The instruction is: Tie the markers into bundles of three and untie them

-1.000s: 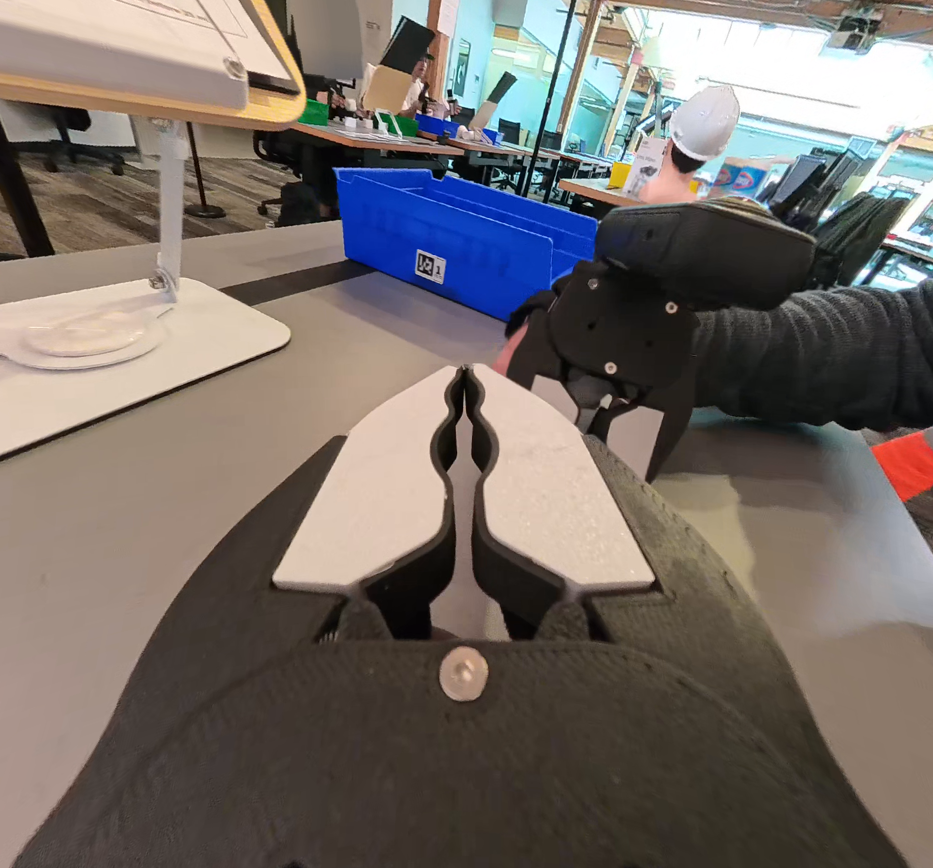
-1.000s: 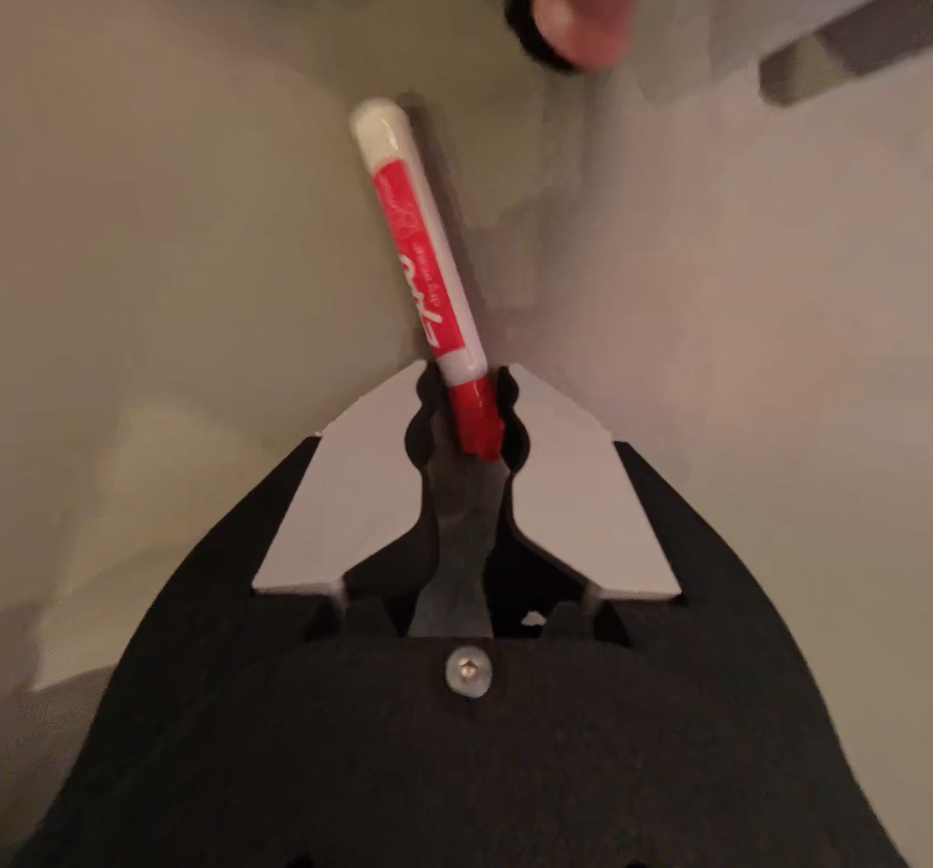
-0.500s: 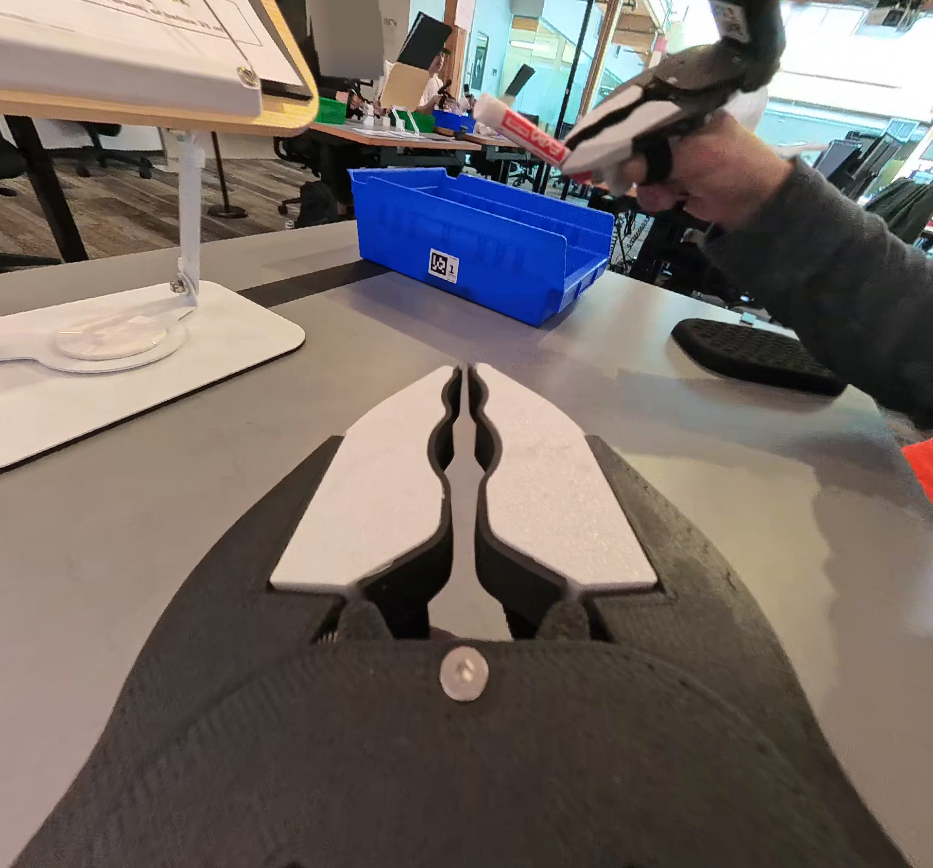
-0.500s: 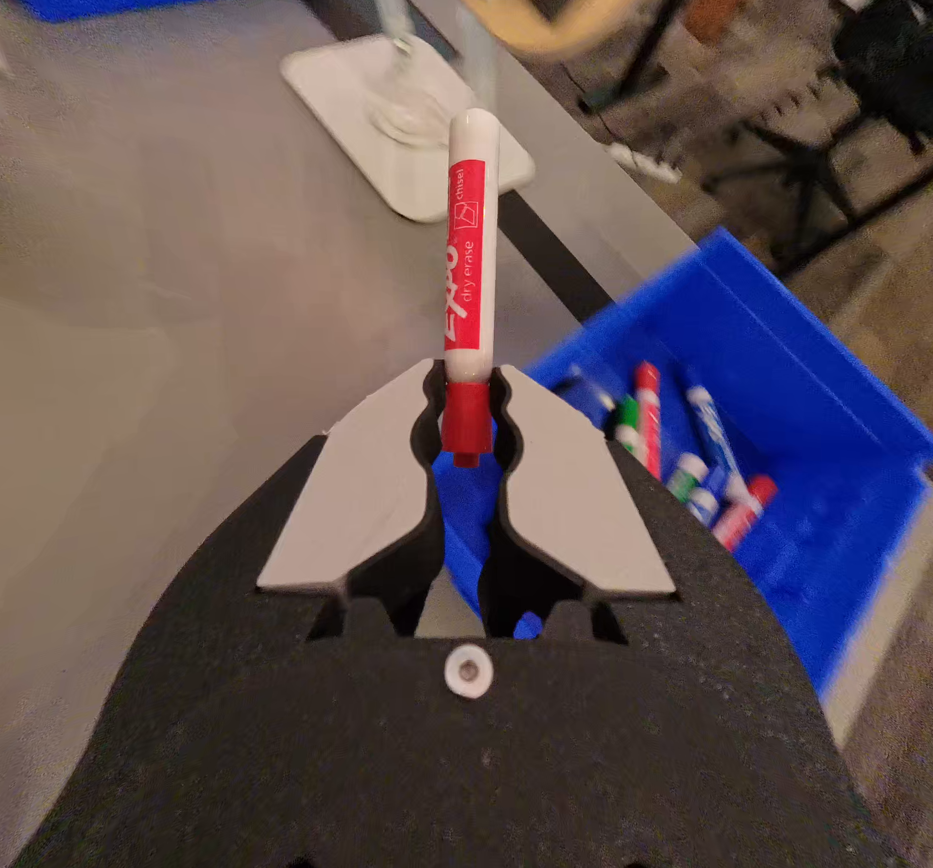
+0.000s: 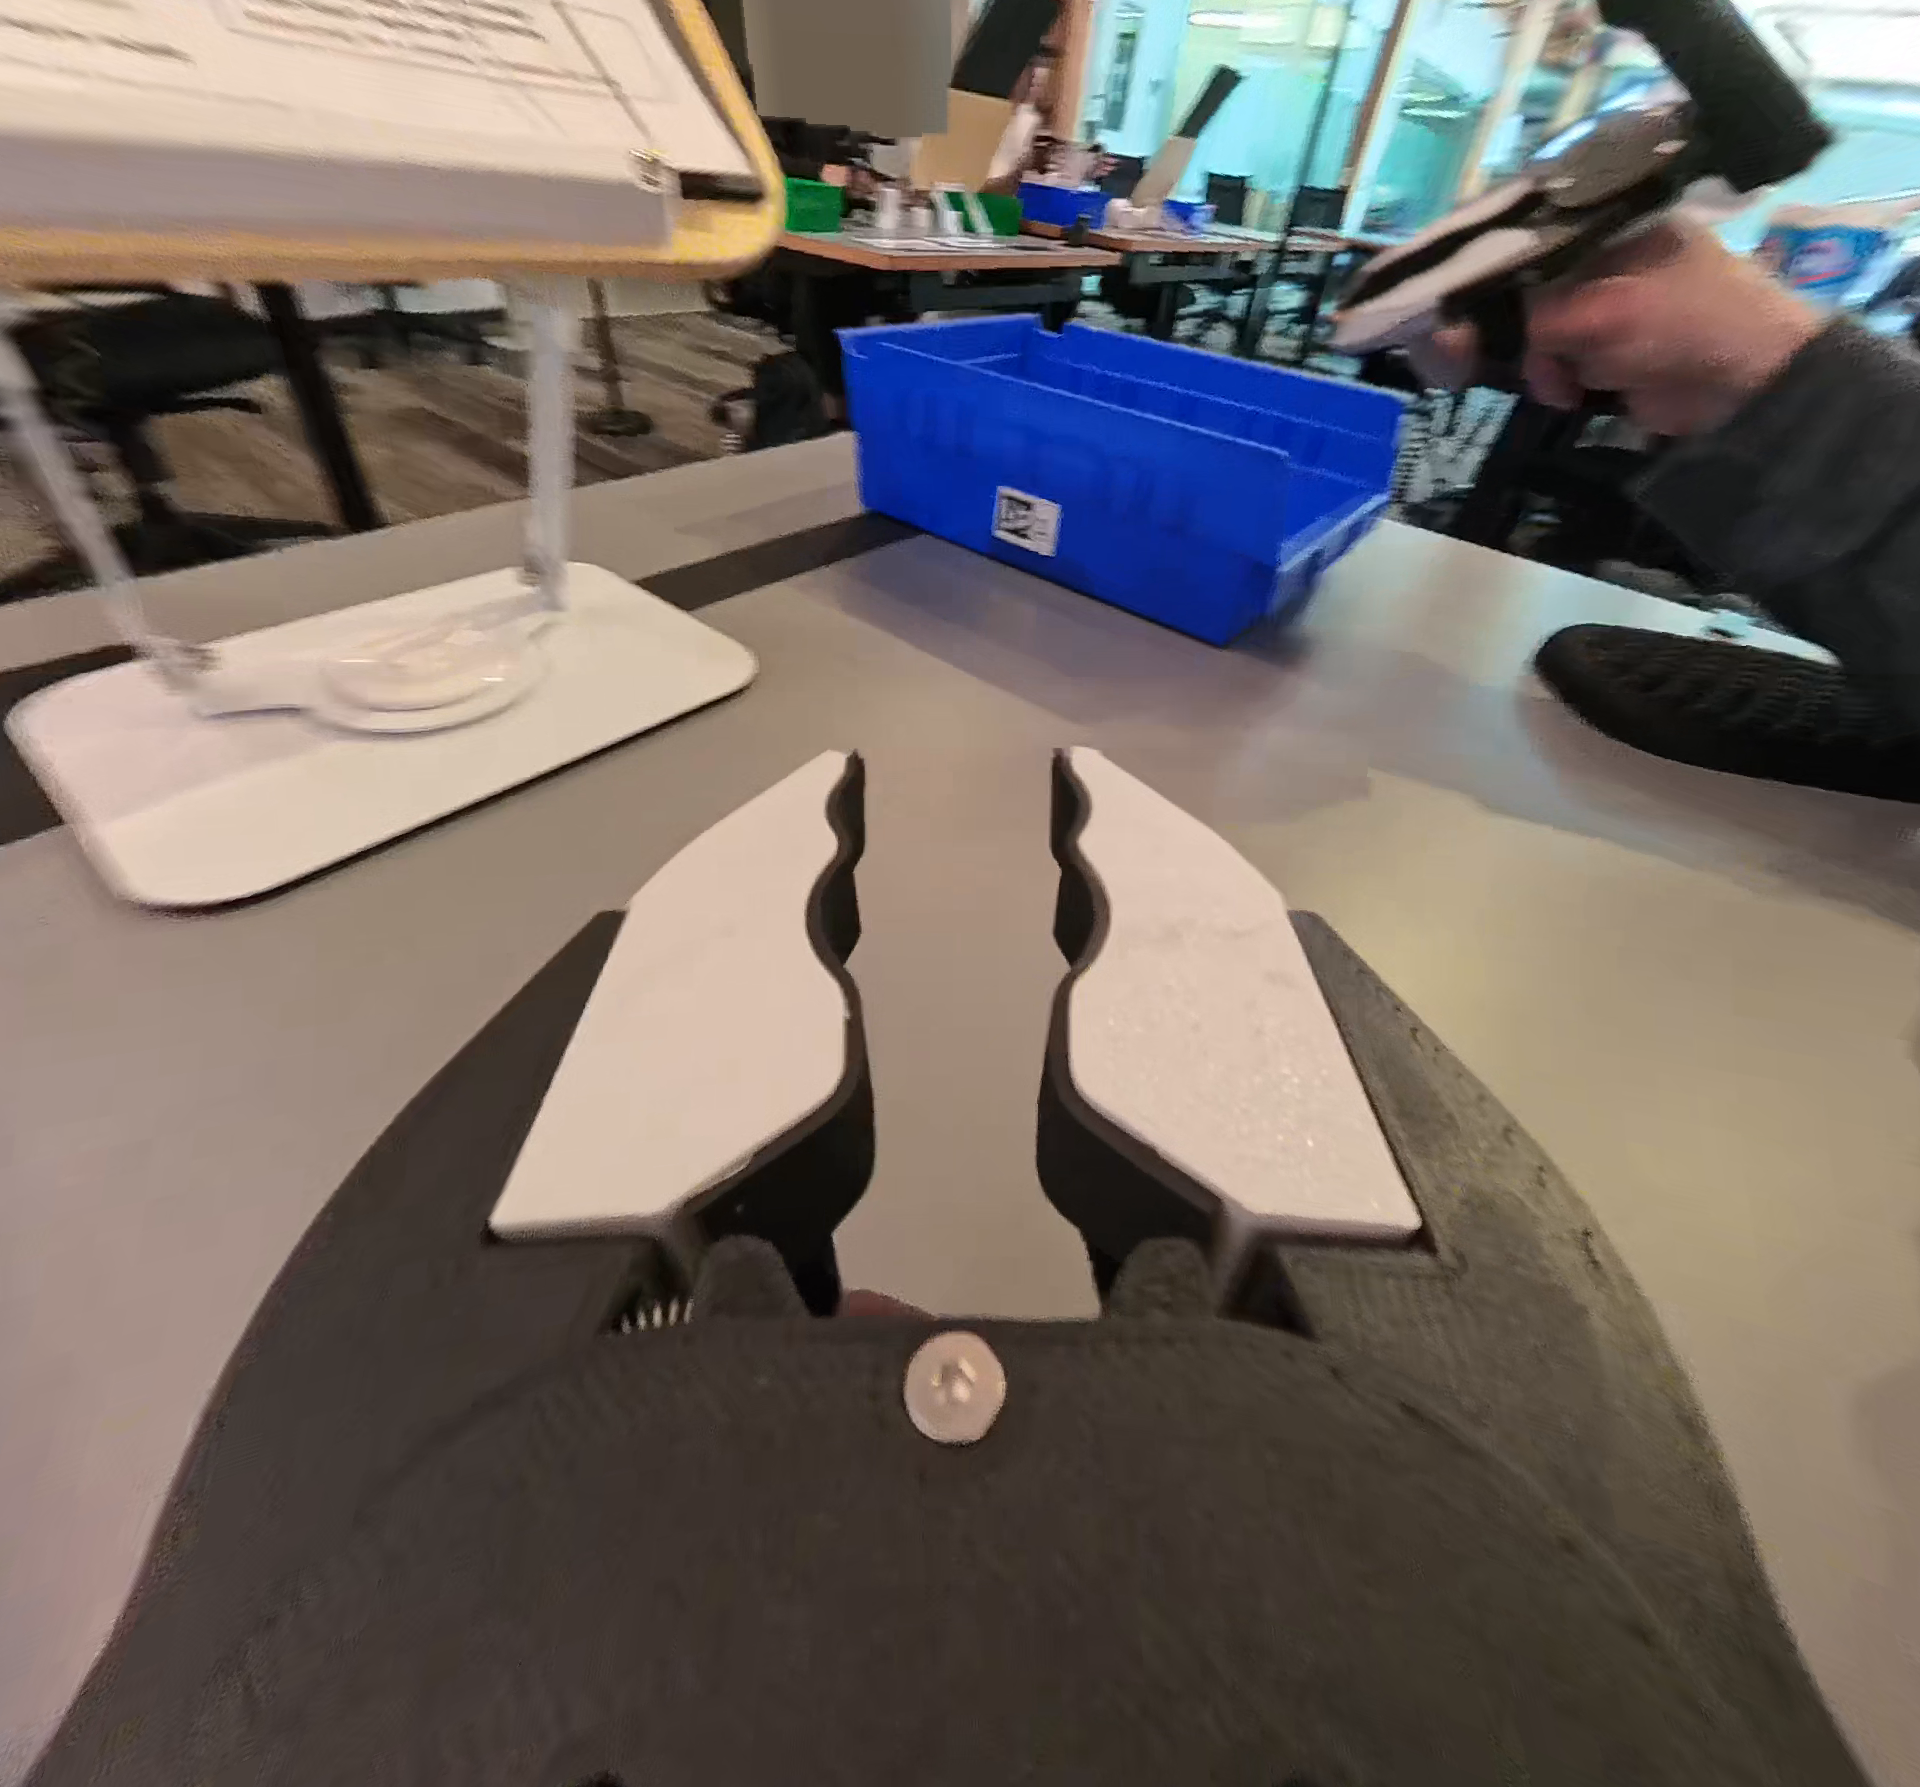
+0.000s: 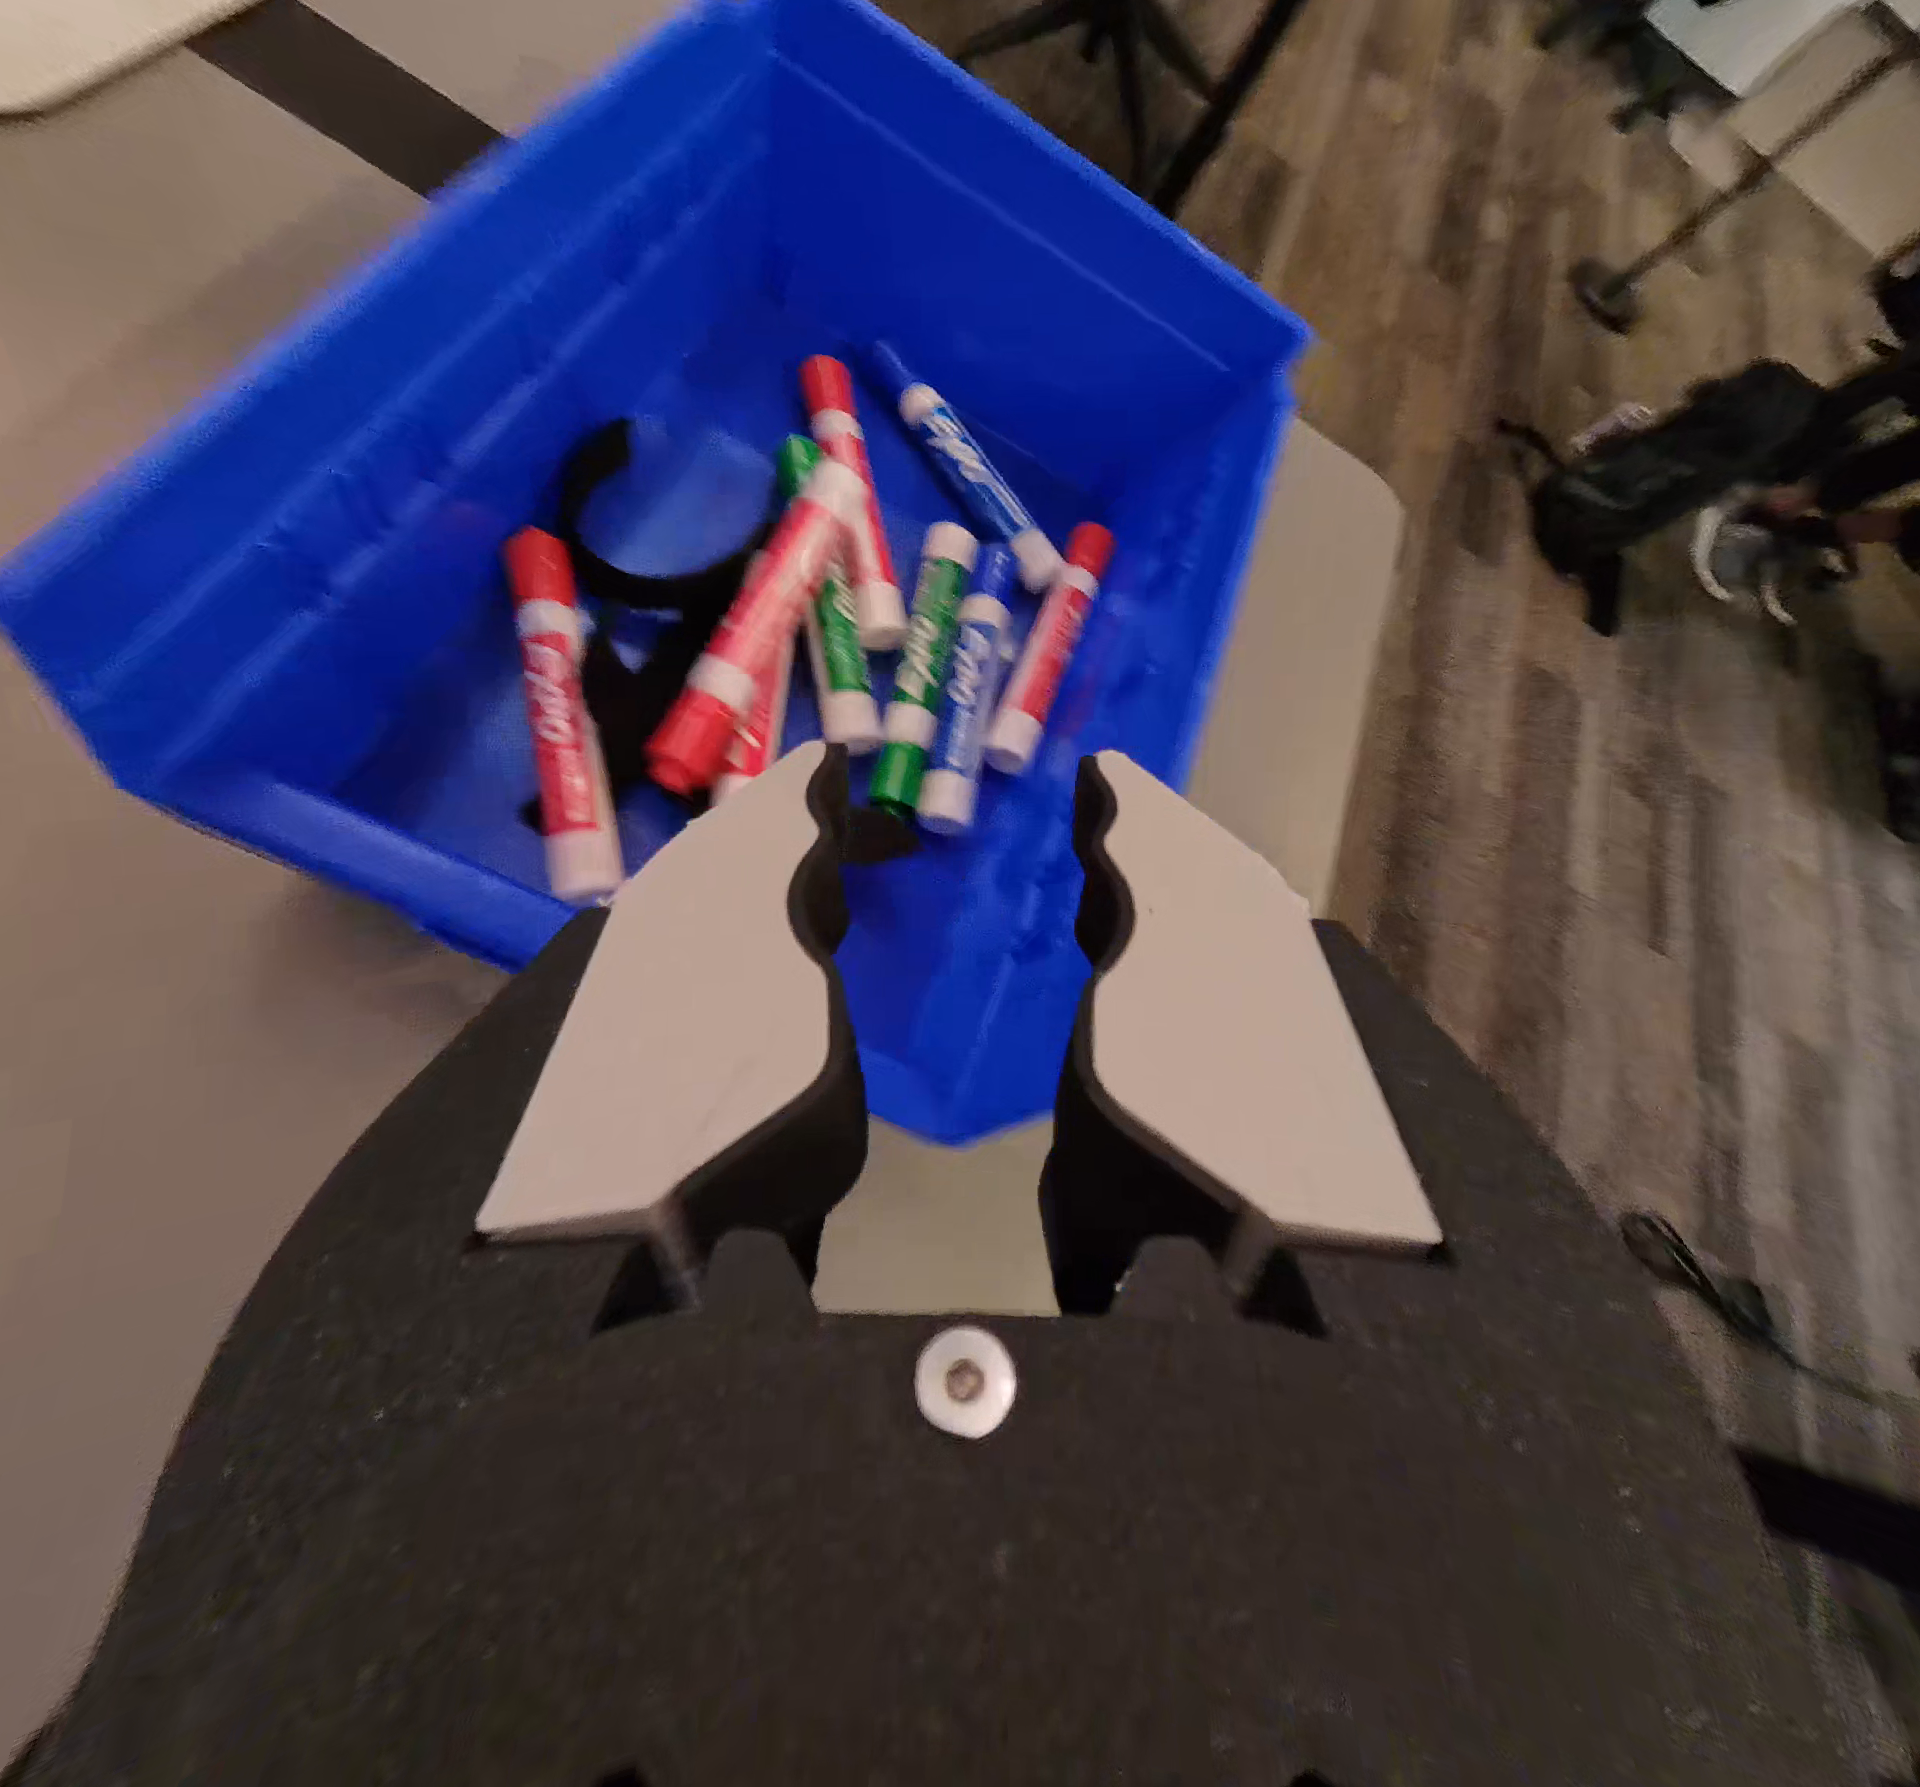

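Note:
A blue bin (image 6: 343,449) on the grey table holds several red, green and blue markers (image 6: 831,594) and a black strap (image 6: 623,532). One red marker (image 6: 769,594) lies on top of the pile. My right gripper (image 6: 951,771) is open and empty, held above the bin's near end. In the left wrist view the right gripper (image 5: 1351,314) hovers above the bin (image 5: 1101,490). My left gripper (image 5: 956,761) is open and empty, low over the bare table in front of the bin.
A white stand base (image 5: 364,698) carrying a tilted board with papers (image 5: 343,75) sits on the table at the left. A black textured pad (image 5: 1714,719) lies at the right. The table edge and wood floor (image 6: 1558,387) lie past the bin. My right fingertips sit around 50 cm from my left ones.
My right gripper carried the red marker up from the table to over the bin, opened, and the marker now lies in the bin. My left gripper opened from shut.

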`<state>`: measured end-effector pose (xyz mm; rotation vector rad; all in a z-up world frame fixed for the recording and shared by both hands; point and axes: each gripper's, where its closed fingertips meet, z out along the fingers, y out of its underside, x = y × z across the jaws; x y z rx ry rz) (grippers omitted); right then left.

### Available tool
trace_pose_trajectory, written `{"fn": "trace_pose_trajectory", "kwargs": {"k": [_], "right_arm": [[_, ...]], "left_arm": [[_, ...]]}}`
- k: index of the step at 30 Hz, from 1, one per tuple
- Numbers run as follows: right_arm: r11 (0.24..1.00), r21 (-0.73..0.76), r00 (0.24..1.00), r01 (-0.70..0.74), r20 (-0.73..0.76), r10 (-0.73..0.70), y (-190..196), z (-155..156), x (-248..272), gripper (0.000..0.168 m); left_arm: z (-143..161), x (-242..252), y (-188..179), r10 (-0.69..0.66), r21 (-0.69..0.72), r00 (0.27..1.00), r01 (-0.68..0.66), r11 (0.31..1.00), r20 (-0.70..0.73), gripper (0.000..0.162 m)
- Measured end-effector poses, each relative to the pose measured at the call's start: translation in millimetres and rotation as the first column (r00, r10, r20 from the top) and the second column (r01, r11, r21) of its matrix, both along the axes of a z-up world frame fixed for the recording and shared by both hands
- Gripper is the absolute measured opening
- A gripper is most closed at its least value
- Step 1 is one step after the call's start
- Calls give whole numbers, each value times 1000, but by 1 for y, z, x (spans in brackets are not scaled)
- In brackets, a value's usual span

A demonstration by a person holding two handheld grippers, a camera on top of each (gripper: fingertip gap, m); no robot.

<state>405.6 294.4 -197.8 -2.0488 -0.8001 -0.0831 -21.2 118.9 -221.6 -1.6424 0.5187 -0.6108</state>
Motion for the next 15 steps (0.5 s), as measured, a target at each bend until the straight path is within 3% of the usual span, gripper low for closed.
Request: {"fn": "trace_pose_trajectory", "kwargs": {"k": [3, 5, 7, 10, 13, 15], "right_arm": [[995, -6, 995, 101, -1, -101, 1, -9, 37, 48], [988, -36, 988, 153, -19, -154, 2, -20, 54, 54], [983, -75, 981, 168, -90, -174, 4, -30, 60, 54], [975, -149, 967, 166, -170, -190, 9, -46, 63, 53], [974, -202, 963, 99, -226, -145, 12, -56, 49, 45], [968, -243, 966, 63, -230, -121, 13, -64, 42, 38]], "left_arm": [[23, -41, -4, 147, 59, 988, -144, 988, -39, 41], [37, -89, -5, 332, 91, 937, -323, 942, -107, 50], [51, -156, -16, 560, 132, 809, -544, 829, -178, 58], [64, -256, -42, 775, 134, 618, -763, 632, -134, 71], [48, -342, -58, 869, 39, 478, -873, 486, -126, 78], [18, -384, -54, 860, -75, 456, -889, 452, -230, 87]]}}
